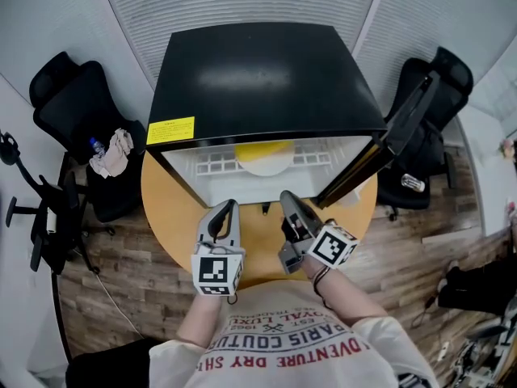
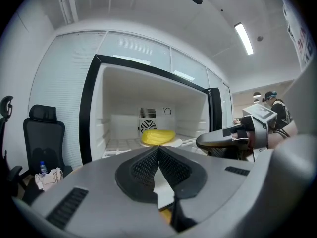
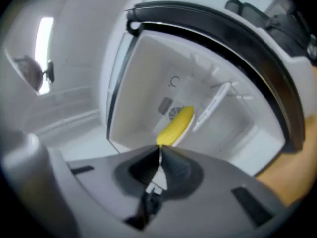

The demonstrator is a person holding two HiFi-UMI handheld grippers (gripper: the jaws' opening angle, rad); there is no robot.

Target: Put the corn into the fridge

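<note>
The yellow corn [image 1: 262, 150] lies on a white plate [image 1: 266, 166] inside the small black fridge [image 1: 258, 79], on its white shelf. The corn [image 2: 157, 137] shows deep in the open cavity in the left gripper view, and the corn [image 3: 175, 126] also shows in the right gripper view. The fridge door [image 1: 388, 148] hangs open to the right. My left gripper [image 1: 229, 207] is shut and empty, just in front of the fridge opening. My right gripper [image 1: 286, 196] is also shut on nothing, beside it.
The fridge stands on a round wooden table [image 1: 174, 208]. Black office chairs stand at the left [image 1: 77, 107] and the right [image 1: 432, 95]. A bottle and a cloth [image 1: 113, 153] lie on the left chair. The floor is wood plank.
</note>
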